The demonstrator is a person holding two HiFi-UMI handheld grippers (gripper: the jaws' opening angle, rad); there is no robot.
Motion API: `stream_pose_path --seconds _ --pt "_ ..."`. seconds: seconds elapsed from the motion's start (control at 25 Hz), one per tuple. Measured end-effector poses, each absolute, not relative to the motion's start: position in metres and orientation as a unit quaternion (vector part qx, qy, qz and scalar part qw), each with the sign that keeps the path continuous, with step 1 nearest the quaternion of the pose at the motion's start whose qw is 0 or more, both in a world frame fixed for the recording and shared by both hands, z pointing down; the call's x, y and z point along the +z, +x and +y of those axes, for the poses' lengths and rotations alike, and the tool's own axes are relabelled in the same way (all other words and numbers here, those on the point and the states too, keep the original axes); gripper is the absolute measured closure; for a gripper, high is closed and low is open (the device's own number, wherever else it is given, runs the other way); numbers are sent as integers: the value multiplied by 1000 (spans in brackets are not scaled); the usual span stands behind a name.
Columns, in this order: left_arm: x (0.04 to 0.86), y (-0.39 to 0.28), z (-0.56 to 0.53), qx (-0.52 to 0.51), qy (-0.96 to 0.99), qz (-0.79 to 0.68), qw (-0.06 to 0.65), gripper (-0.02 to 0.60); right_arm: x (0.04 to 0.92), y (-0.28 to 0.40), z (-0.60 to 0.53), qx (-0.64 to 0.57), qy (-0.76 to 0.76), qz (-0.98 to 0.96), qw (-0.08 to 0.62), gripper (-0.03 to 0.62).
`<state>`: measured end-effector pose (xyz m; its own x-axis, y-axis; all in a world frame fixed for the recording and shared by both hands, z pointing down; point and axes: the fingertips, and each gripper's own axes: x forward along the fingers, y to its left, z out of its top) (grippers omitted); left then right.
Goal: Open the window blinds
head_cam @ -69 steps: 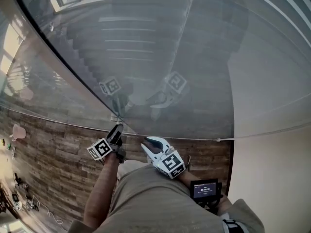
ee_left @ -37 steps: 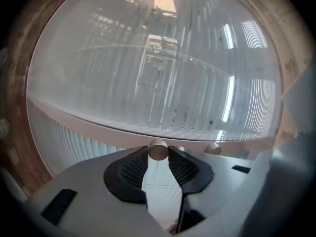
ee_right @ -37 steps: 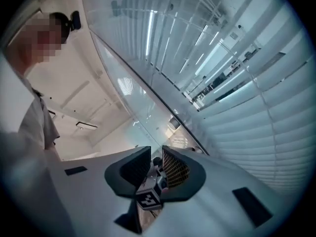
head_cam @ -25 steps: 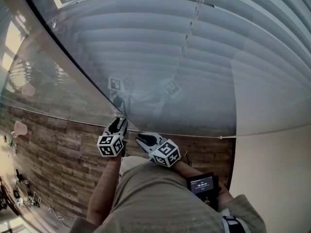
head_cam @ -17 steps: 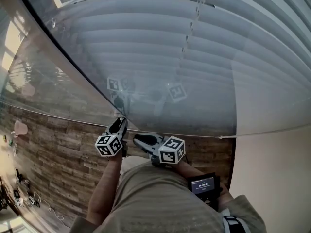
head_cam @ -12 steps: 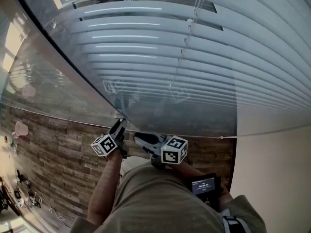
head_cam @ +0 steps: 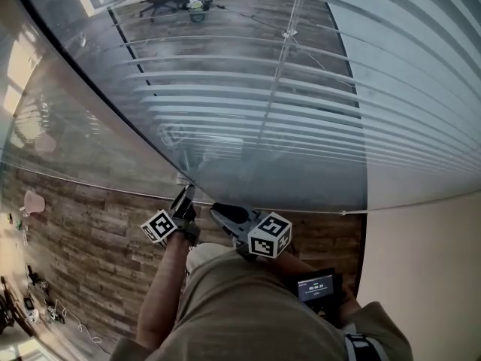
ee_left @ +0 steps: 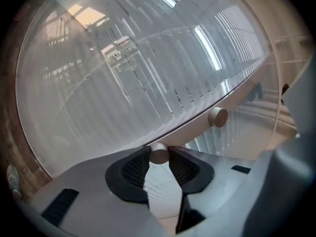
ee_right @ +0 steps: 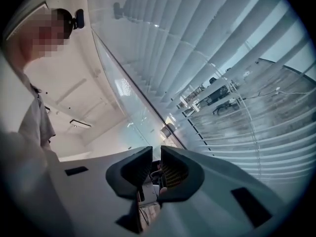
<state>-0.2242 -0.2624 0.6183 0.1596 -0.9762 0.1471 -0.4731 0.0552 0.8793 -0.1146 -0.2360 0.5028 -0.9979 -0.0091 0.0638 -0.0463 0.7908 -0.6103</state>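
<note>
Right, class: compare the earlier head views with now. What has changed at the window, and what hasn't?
The blind slats tilted from shut to open, so the wooden floor beyond shows through. The left tongs have just been closing on the round knob and rolled with it. The right tongs kept their place beside them.

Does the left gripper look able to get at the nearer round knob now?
Probably yes: the left gripper has just been closing its jaws, and the knob sits pinched between its pads, with nothing in the way.
</note>
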Motion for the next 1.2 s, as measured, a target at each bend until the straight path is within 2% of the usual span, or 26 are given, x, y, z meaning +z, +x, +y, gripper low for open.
stream_pose_path --seconds 0.24,0.44,0.76,1.0,1.2 --pt "590 -230 -262 -129 663 -652 344 436 492 -118 -243 323 26 -946 29 537" --pt "534 -224 -250 -105 688 -668 262 422 497 -113 -244 319 35 -947 31 539" --pt "496 -227 -254 -172 682 -657 272 408 501 -103 -261 245 88 -963 68 537" --pt "480 -239 -260 -204 675 -658 266 408 486 -108 -278 140 115 -977 113 537" --pt "485 -237 -266 -219 665 -661 270 408 473 -100 -294 97 144 -979 110 537"
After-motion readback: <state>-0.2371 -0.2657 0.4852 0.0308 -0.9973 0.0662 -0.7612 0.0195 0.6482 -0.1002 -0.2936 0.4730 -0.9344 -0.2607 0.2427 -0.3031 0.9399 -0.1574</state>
